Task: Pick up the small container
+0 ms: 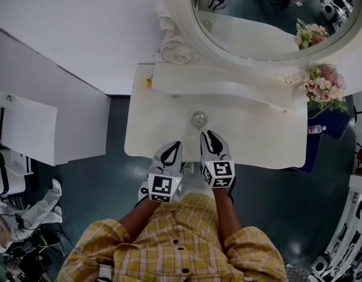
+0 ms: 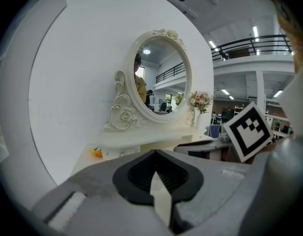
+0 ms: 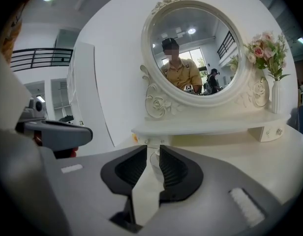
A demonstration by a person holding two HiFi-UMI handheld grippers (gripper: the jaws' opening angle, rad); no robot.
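Reaching for the container (image 1: 198, 119): it sits mid-table (image 1: 263, 140), at 11 o'clock just ahead of your right gripper (image 1: 210, 137). Those jaws are narrow and empty, so widen them before straddling it. Left gripper (image 1: 174, 148) jaws are closed; hold it clear.

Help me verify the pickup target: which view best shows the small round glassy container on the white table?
The head view: the small round glassy container stands whole and unobstructed on the white vanity table. The right gripper view shows only a sliver between its jaws. The left gripper view does not show it.
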